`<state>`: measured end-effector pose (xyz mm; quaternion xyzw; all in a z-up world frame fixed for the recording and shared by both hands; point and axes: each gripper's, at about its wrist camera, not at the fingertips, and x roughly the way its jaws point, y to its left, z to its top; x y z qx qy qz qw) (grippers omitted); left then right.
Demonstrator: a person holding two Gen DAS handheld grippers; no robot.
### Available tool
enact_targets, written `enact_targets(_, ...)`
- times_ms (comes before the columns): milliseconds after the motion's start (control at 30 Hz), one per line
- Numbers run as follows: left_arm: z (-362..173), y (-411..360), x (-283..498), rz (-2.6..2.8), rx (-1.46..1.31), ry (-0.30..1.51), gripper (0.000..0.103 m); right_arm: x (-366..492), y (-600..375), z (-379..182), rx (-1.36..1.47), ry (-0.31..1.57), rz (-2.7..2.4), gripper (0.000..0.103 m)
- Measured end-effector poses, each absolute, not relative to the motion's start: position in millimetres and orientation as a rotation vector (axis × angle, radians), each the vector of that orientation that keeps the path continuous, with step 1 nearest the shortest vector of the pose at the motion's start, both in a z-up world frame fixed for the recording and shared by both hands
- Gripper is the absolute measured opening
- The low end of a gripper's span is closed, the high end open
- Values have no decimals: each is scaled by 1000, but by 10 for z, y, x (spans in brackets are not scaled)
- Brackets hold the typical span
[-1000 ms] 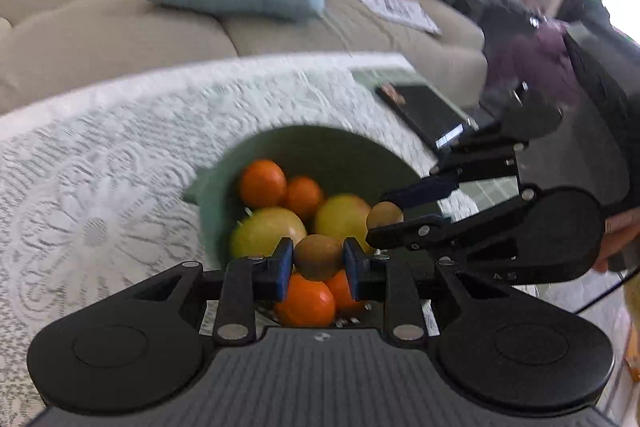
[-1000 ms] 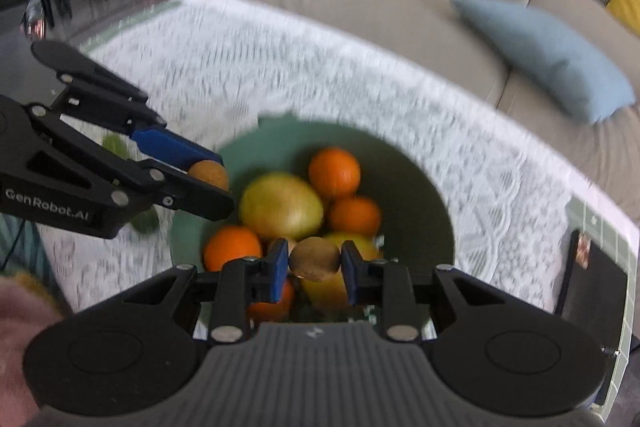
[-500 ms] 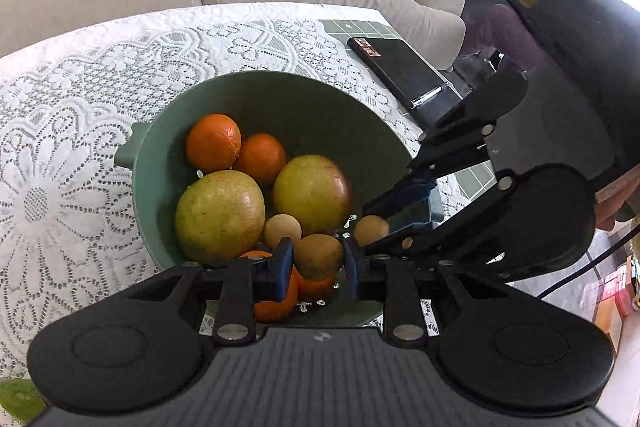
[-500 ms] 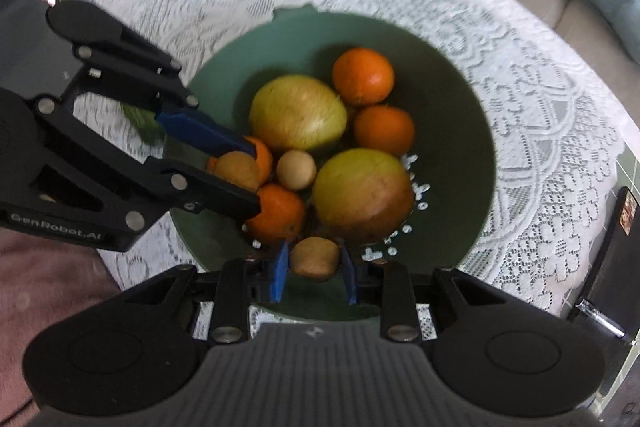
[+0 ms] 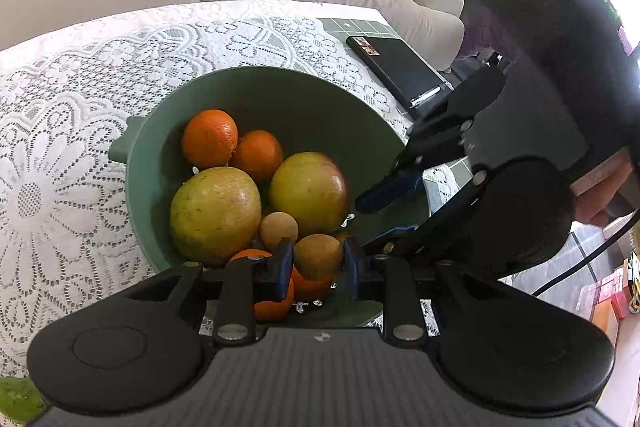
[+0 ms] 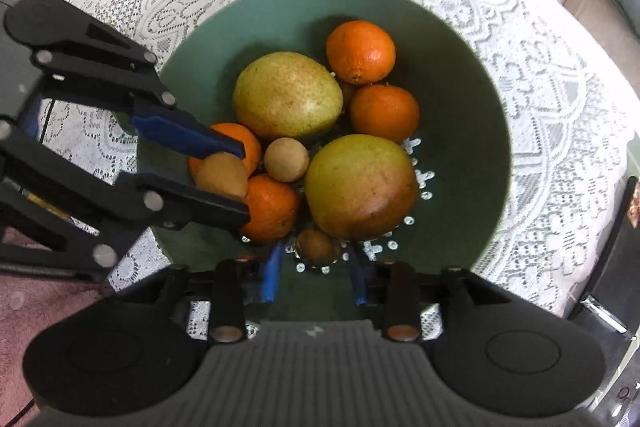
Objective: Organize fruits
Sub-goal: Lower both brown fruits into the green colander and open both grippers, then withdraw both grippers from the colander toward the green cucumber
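We see right gripper (image 6: 316,277) jaws just opening, small brown fruit (image 6: 317,246) loose between them in green bowl (image 6: 460,99). Left gripper (image 5: 316,267) clamps its brown fruit (image 5: 318,255), directly above bowl.

Fruit bowl on the lace tablecloth

Oranges (image 6: 361,51) at the bowl's (image 6: 472,99) far side, pears (image 6: 287,95) mid-bowl, notebook (image 5: 400,70) on the tablecloth (image 6: 552,99) right of it.

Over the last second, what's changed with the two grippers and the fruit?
Both grippers came down over the bowl. The right gripper has just been opening and let go of its brown fruit, which now lies in the bowl between its fingers. The left gripper stays shut on its brown fruit. The other fruit hasn't moved.
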<state>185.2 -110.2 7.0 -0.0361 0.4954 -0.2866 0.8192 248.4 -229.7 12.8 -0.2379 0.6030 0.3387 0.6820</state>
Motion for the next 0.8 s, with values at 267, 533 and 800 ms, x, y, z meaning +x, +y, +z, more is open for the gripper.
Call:
enact_targets(267, 27, -1244, 1950, -621, -121, 1088, 30, 2400, -2318, 250, -677, 1291, 734, 49)
enact_targets(533, -95, -1281, 2022, -591, -168, 1125, 30, 2345, -2322, 257, -700, 1273, 758, 57)
enact_targets(800, -97, -1235, 2018, -584, -193, 1116, 44, 2318, -2309, 275, -704, 1266, 751, 59)
